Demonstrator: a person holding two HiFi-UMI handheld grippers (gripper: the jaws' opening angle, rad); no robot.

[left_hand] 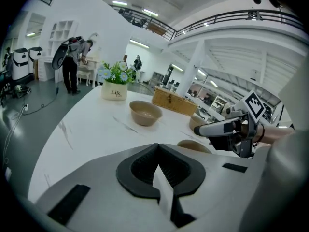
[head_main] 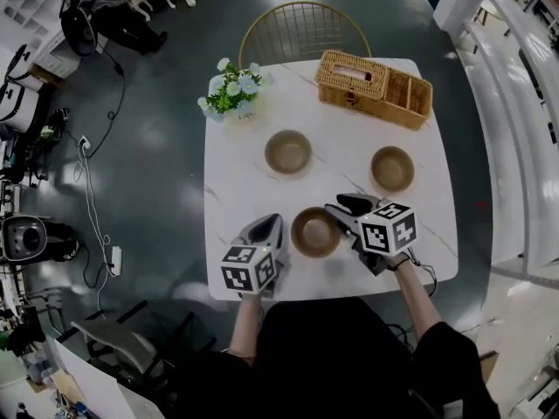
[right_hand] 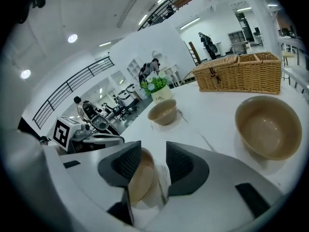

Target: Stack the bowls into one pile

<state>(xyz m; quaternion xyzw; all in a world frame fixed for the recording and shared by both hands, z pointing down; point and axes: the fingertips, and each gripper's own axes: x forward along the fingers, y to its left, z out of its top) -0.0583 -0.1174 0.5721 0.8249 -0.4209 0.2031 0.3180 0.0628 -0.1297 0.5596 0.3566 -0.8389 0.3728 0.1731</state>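
Light: bright, even, from ceiling lamps above table. Table: soft glare; faint shadow under bowl. Gripper views: fisheye bend, dark corners. Background beyond table slightly soft.

Table: white, marble-veined top.
Flower pot: white, with blue and white blooms, at the table's far left corner.
Wicker basket: lidded section beside open compartments, at the far right corner.
Chair: gold wire back, behind the far edge.
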